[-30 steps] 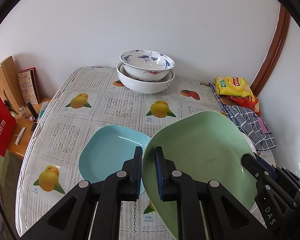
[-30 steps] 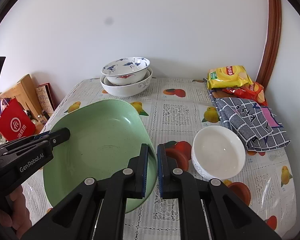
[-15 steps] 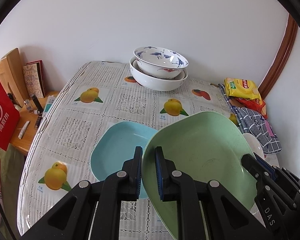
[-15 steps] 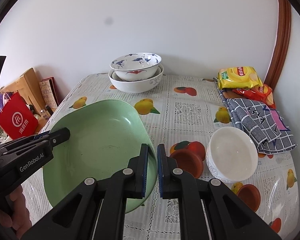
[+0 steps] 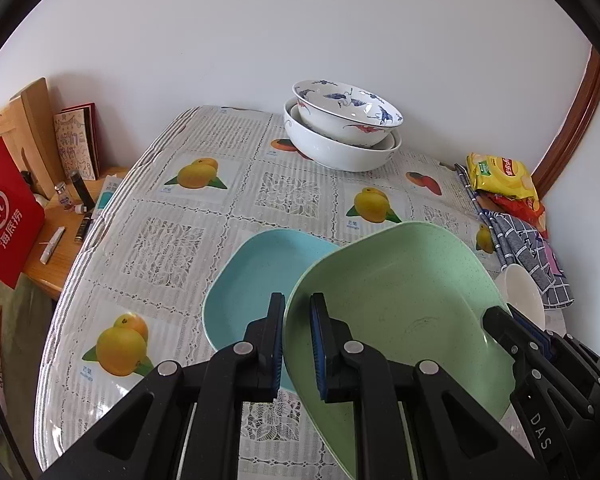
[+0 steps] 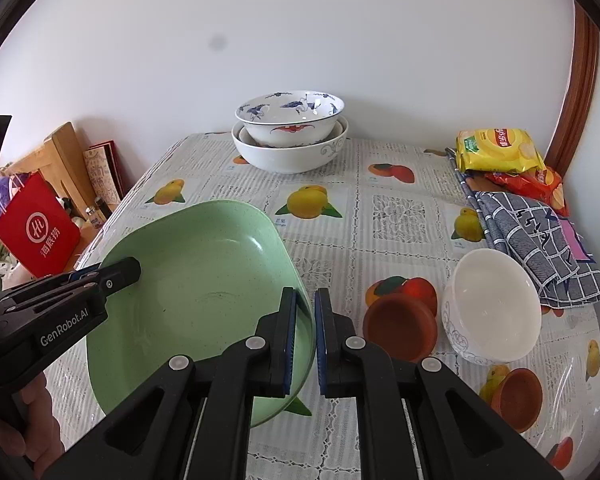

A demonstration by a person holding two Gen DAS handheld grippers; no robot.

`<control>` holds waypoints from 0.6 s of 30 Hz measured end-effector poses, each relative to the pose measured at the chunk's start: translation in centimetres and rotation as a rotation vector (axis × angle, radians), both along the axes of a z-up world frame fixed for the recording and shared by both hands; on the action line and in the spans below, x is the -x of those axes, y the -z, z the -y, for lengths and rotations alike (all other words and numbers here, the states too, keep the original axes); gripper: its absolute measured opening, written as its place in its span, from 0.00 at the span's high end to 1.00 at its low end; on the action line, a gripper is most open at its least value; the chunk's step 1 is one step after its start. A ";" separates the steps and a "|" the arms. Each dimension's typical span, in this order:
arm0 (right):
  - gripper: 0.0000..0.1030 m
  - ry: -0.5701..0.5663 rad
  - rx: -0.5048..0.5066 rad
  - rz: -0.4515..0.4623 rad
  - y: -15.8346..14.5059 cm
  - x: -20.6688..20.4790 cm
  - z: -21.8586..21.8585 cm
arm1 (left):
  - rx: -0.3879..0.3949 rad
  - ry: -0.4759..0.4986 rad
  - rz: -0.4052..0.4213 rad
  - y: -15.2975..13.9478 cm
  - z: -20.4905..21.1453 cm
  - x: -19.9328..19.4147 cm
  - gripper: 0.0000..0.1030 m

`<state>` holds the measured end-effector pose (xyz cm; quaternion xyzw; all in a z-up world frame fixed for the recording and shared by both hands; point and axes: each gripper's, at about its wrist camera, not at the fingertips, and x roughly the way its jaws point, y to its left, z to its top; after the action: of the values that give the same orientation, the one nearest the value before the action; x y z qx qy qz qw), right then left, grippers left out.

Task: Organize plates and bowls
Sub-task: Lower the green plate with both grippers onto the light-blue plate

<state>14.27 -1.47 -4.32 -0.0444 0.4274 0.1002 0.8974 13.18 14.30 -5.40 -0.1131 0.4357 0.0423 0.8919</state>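
Note:
A pale green plate (image 5: 400, 300) hangs tilted above the table, held at two opposite rims. My left gripper (image 5: 298, 344) is shut on its left rim, and my right gripper (image 6: 305, 344) is shut on its right rim. Each gripper shows in the other's view: the right gripper (image 5: 516, 340) and the left gripper (image 6: 116, 276). A light blue plate (image 5: 252, 280) lies flat on the table, its right part hidden under the green plate (image 6: 204, 280). Two patterned bowls (image 5: 340, 132) stand nested at the far edge. A white bowl (image 6: 496, 304) sits at the right.
Two small brown dishes (image 6: 400, 328) (image 6: 516, 400) lie near the white bowl. A checked cloth (image 6: 540, 240) and snack bags (image 6: 496, 152) fill the right side. Left of the table stand a low wooden shelf (image 5: 60, 216) and a red bag (image 5: 4, 212). A hand (image 6: 28, 440) grips the left tool.
Both grippers have carried the green plate leftward and slightly lower, still over the blue plate. The table's contents have slid to the right in both views.

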 end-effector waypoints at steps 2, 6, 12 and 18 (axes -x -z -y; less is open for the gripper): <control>0.91 -0.007 0.002 -0.006 0.3 0.0 -0.4 | 0.002 -0.007 -0.006 0.3 -0.4 0.0 0.88; 0.91 -0.016 0.007 -0.016 0.9 -0.2 -1.1 | 0.006 -0.018 -0.020 0.9 -1.1 -0.1 0.88; 0.91 -0.033 0.006 -0.041 1.9 -0.4 -2.0 | 0.014 -0.041 -0.041 2.0 -2.1 0.0 0.88; 0.91 -0.052 0.004 -0.070 3.2 -0.3 -3.0 | 0.018 -0.061 -0.065 3.1 -3.1 0.3 0.88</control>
<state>14.61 1.50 -7.51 -0.0539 0.4572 0.1242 0.8790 12.85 17.44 -8.54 -0.1328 0.4612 0.0695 0.8745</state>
